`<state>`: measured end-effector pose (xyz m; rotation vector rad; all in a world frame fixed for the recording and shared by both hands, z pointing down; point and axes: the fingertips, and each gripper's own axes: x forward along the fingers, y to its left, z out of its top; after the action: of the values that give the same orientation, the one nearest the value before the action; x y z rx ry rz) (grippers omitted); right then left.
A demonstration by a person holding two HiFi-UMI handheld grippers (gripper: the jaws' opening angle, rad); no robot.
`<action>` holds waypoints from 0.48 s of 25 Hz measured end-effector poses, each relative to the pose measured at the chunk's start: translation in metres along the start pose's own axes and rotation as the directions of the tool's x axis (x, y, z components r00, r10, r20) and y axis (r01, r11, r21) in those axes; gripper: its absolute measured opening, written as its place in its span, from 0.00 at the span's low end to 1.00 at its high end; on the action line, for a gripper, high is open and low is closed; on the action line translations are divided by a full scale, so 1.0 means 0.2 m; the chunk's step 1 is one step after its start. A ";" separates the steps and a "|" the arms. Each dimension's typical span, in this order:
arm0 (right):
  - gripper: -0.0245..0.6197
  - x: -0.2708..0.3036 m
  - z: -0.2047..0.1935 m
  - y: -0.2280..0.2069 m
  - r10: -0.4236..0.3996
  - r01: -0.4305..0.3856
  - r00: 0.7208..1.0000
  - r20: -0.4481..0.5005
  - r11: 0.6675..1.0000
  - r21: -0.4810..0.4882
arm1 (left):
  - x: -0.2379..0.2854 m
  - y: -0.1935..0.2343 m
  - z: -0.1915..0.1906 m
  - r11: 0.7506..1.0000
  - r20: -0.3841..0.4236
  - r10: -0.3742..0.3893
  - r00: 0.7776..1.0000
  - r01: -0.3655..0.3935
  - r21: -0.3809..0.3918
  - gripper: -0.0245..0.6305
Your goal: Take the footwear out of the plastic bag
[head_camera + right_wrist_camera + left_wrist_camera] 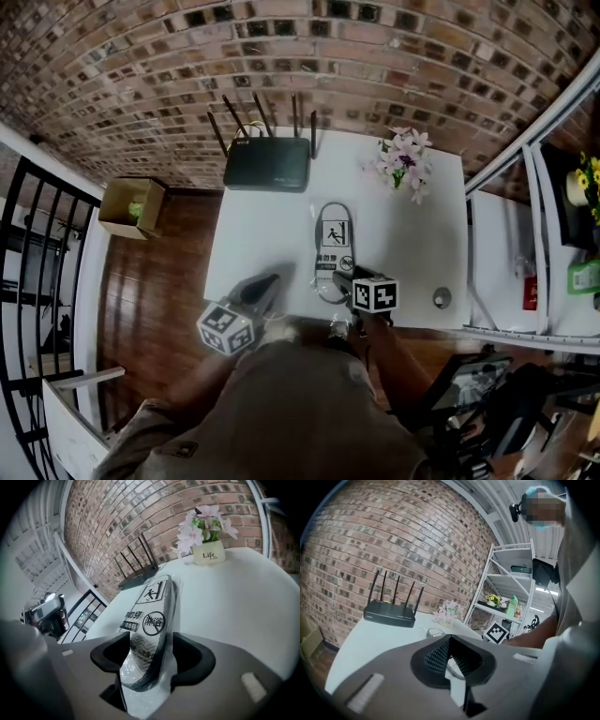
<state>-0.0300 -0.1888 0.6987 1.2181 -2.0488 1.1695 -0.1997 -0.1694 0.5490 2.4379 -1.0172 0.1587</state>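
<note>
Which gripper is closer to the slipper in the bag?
Right. The right gripper has its open jaws around the bagged slipper at its near end; the left gripper, shut, sits apart, to its left.

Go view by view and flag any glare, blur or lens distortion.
Head view: fisheye bows the brick wall and the edges of the white table; light is even. Right gripper view: sheen whitens the plastic bag nearest the lens. Left gripper view: dark vignette rings the frame, brick courses curve, the router is sharp.
</note>
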 end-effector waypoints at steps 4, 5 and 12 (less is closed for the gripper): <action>0.44 0.01 0.00 0.02 0.034 -0.035 0.999 -0.026 0.999 -0.035 | 0.00 0.02 -0.01 1.000 -0.001 0.013 1.000 -0.013 -0.008 0.04; 0.43 0.01 0.01 0.02 0.035 -0.037 0.999 -0.034 0.998 -0.048 | 0.01 0.02 -0.01 1.000 -0.002 0.015 1.000 -0.015 -0.010 0.04; 0.36 -0.05 0.06 0.07 0.032 -0.053 0.996 -0.088 0.970 -0.239 | 0.03 0.02 -0.02 1.000 -0.002 0.017 1.000 -0.017 -0.013 0.04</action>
<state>-0.0373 -0.1915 0.6794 0.9968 -2.0920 0.9398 -0.1976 -0.1726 0.5560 2.4180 -1.0351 0.1595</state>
